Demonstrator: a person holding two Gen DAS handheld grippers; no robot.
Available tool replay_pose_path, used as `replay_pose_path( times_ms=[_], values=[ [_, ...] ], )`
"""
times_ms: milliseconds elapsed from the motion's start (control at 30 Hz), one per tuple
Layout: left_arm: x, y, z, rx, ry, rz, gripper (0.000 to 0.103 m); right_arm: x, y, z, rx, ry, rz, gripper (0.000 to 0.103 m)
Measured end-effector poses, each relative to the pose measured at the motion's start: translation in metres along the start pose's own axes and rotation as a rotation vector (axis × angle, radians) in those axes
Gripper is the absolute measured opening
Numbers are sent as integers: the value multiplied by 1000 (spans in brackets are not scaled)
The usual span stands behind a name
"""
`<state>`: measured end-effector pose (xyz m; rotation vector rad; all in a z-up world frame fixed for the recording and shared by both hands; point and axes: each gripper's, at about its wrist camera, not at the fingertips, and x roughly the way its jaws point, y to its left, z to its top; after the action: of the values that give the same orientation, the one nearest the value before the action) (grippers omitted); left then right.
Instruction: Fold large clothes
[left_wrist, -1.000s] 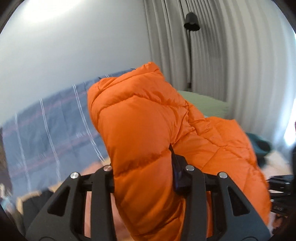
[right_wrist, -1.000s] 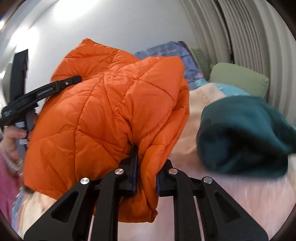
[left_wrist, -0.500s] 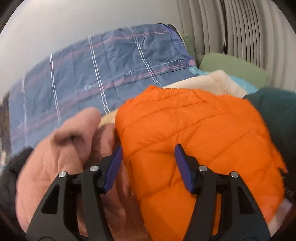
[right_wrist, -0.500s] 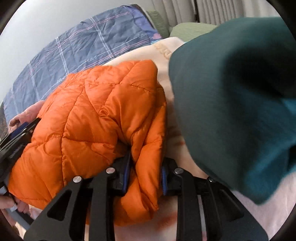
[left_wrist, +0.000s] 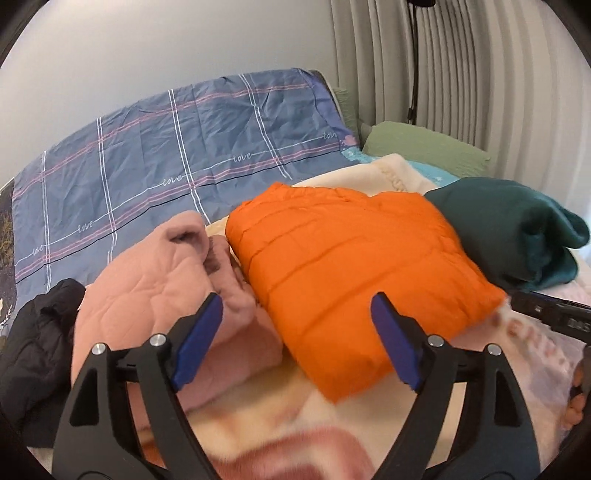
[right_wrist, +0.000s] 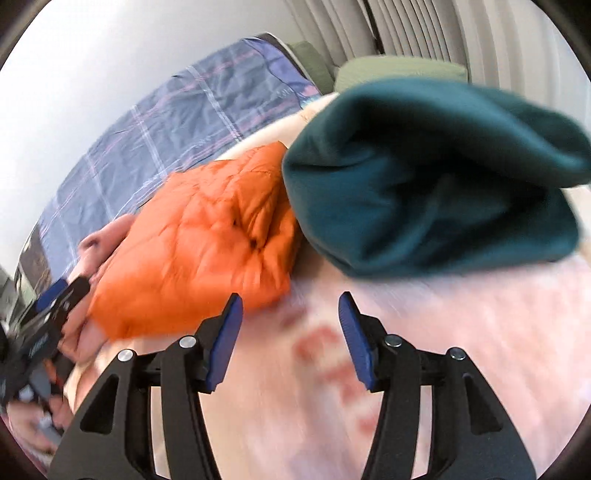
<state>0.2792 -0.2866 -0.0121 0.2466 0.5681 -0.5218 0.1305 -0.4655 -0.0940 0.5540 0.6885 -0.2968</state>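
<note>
Folded orange puffer jacket (left_wrist: 354, 266) lying flat on the pale printed blanket (left_wrist: 280, 435) that covers the bed, released by both grippers. Left gripper (left_wrist: 297, 341) just near of the jacket's near edge, jaws spread wide after just opening; blue pads clear of the fabric on either side, the near corner of the jacket seen between them but not pinched. Right gripper (right_wrist: 290, 339) off the jacket's right near corner, jaws also just opened and parted, only blurred blanket with red lettering between them; jacket (right_wrist: 199, 243) just left of its left pad, not gripped.

To the left of the jacket, touching it: a crumpled pink quilted garment (left_wrist: 155, 284). Further left, at the edge of the bed, a black garment (left_wrist: 33, 347). To the right of the jacket, pressed against its right far side: a folded dark teal garment (left_wrist: 517, 236), bulking large in the right wrist view (right_wrist: 436, 177). On the far side, a blue checked sheet (left_wrist: 177, 147) with "love" printed along its lines, draped up against the wall. A green pillow (left_wrist: 424, 147) far right, by the pleated curtain (left_wrist: 480, 74). In the right wrist view, part of a hand (right_wrist: 79, 332) around the other gripper at the left edge, blurred.
</note>
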Motion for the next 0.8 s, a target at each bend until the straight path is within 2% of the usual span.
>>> replay_pose_path(
  times_ms=[100, 167, 267, 300, 333, 433, 500, 600, 700, 800],
  values=[
    [-29, -6, -7, -6, -15, -25, 93, -40, 0, -13, -40, -36, -2, 58],
    [-54, -13, -13, -12, -33, -35, 96, -66, 4, -21, -74, -78, -8, 70],
    [-94, -22, -23, -24, -83, -21, 100, -117, 13, -42, -141, -170, -26, 80],
    [-104, -24, -26, -26, -94, -17, 101, -136, 18, -51, -156, -219, -40, 88],
    [-116, -27, -29, -24, -106, -16, 101, -149, 20, -58, -156, -259, -44, 92],
    [-155, -35, -44, -20, -142, -8, 101, -182, 29, -72, -105, -406, -26, 93],
    [-179, -38, -56, -14, -153, 15, 101, -200, 27, -79, -54, -447, -27, 93],
    [-210, -36, -75, -25, -153, 31, 101, -216, 23, -89, -4, -418, -6, 93],
    [-235, -29, -89, -80, -144, 26, 101, -217, 26, -93, -19, -304, 64, 93],
    [-255, -24, -101, -120, -134, 33, 101, -223, 44, -108, -86, -295, 17, 93]
  ],
)
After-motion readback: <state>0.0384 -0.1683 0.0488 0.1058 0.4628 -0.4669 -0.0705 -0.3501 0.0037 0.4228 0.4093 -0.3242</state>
